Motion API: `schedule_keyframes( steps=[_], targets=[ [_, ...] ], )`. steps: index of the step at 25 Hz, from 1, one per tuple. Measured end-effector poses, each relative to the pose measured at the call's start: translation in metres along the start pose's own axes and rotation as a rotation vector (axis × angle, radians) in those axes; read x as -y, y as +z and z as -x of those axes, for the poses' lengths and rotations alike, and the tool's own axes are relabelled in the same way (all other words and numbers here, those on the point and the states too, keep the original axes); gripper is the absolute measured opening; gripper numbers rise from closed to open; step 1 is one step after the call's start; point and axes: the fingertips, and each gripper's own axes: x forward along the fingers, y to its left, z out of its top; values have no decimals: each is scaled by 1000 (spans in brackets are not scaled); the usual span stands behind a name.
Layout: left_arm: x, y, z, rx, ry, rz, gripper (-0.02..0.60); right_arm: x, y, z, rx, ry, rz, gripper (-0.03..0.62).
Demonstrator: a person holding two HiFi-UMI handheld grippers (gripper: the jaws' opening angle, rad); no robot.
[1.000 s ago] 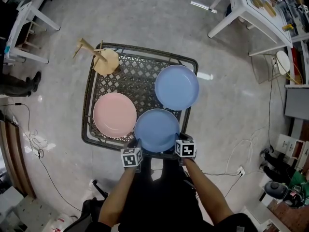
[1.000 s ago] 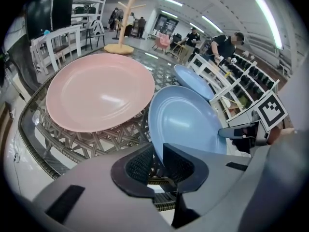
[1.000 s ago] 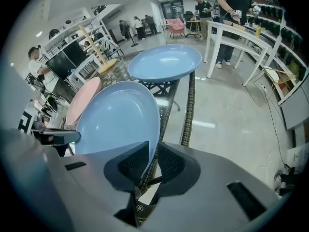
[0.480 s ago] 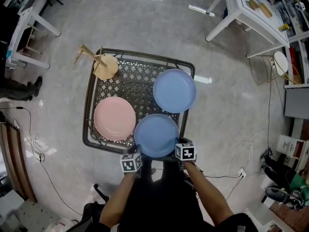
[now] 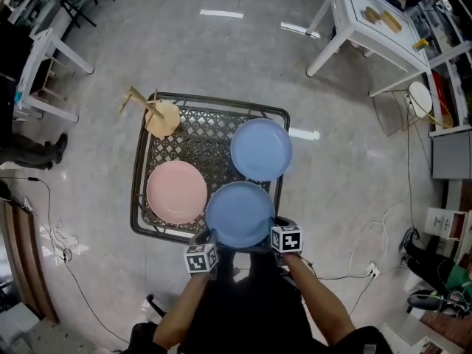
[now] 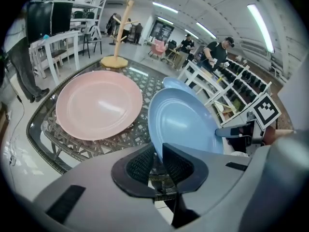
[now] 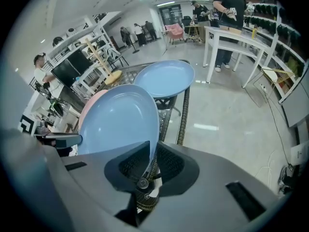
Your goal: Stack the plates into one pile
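Note:
Both grippers hold the near blue plate (image 5: 240, 214) by its near rim, over the front edge of the black lattice table (image 5: 199, 127). My left gripper (image 5: 211, 237) is shut on the plate's left side and my right gripper (image 5: 271, 228) on its right side. In the left gripper view the rim of the blue plate (image 6: 186, 122) sits between the pads of the gripper (image 6: 158, 158), tilted up. The right gripper view shows the same plate (image 7: 118, 120) clamped in its gripper (image 7: 153, 161). A pink plate (image 5: 176, 192) lies at the left, a second blue plate (image 5: 261, 149) at the far right.
A wooden peg stand (image 5: 161, 113) stands on the table's far left corner. White tables (image 5: 369, 17) and shelving ring the room, with cables (image 5: 51, 220) on the floor. People stand at benches (image 6: 215, 52) in the background.
The near blue plate has come a little toward me, over the table's front edge, with both grippers on its rim. The pink plate and far blue plate have not moved.

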Motion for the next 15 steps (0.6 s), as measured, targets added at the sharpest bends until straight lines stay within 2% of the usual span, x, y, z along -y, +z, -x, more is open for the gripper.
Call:
schedule_keyframes(
  steps=[15],
  targets=[
    [41, 72, 5, 95, -5, -36, 66, 28, 65, 30, 96, 12, 5, 44]
  ],
)
